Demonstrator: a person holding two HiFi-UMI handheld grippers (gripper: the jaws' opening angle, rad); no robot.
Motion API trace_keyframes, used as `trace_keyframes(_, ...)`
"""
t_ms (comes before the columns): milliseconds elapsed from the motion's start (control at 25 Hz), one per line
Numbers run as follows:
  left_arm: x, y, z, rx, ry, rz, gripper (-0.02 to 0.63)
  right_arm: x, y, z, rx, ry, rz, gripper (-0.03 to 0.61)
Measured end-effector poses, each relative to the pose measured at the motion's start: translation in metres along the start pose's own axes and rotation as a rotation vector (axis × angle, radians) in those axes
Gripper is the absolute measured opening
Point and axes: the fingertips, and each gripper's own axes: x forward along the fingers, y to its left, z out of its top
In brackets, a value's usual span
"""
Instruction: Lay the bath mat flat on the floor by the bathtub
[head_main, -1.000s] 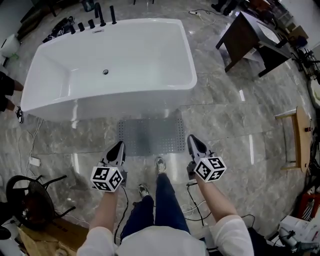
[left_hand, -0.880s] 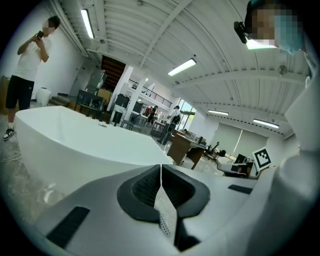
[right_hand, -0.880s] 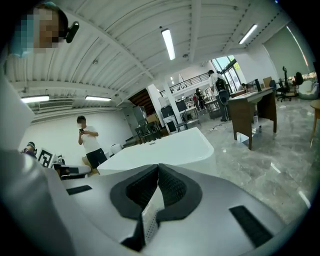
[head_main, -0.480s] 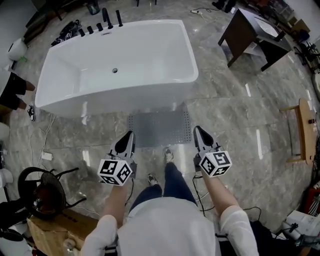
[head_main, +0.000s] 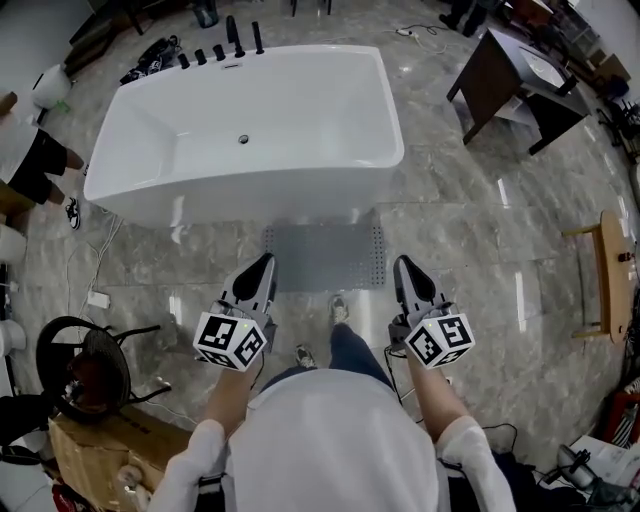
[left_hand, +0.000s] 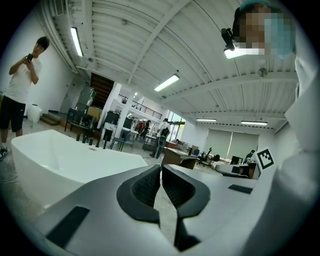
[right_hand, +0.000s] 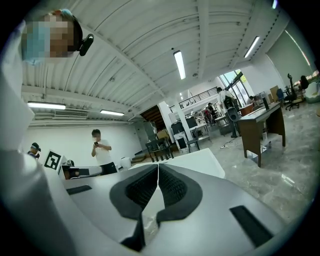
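Observation:
The grey perforated bath mat (head_main: 322, 255) lies flat on the marble floor, against the near side of the white bathtub (head_main: 250, 130). Both grippers are held above the floor on the near side of the mat, pointing toward the tub. My left gripper (head_main: 263, 265) is shut and empty, over the mat's near left corner. My right gripper (head_main: 405, 268) is also shut and empty, just right of the mat. In the left gripper view the jaws (left_hand: 160, 170) meet with nothing between them, with the tub (left_hand: 60, 160) beyond. The right gripper view shows its jaws (right_hand: 158, 170) closed the same way.
Black faucet fittings (head_main: 225, 45) stand at the tub's far rim. A dark table (head_main: 510, 75) is at the back right and a wooden stool (head_main: 600, 275) at the right. A black chair (head_main: 75, 375) and cardboard box (head_main: 100, 450) sit near left. A person (head_main: 35, 165) stands left of the tub.
The head view has drawn back and shifted, so tub and mat sit further right and up in the picture. Both grippers stay shut and empty. The mat lies unchanged.

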Motion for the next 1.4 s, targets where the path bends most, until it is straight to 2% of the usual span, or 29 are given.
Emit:
trace_keyframes(200,-0.005,-0.007,0.011,0.030,-0.008,-0.018,0.038,-0.004,0.017,0.006,-0.022,0.009,0.032,0.031)
trace_keyframes(400,-0.010,-0.005,0.015,0.032,-0.026,-0.025,0.038,-0.004,0.027,0.017,-0.033,-0.035,0.019,0.031)
trace_keyframes(560,-0.010,-0.003,0.020,0.048,-0.027,-0.017,0.038,0.000,0.033,0.020,-0.043,-0.022,0.020,0.031)
trace_keyframes(920,-0.008,-0.008,0.024,0.113,-0.007,-0.020,0.038,0.004,0.029,0.026,-0.075,-0.009,-0.005,0.031)
trace_keyframes(1400,-0.006,-0.015,0.024,0.135,0.009,-0.034,0.038,0.011,0.035,0.028,-0.084,-0.009,0.003,0.031)
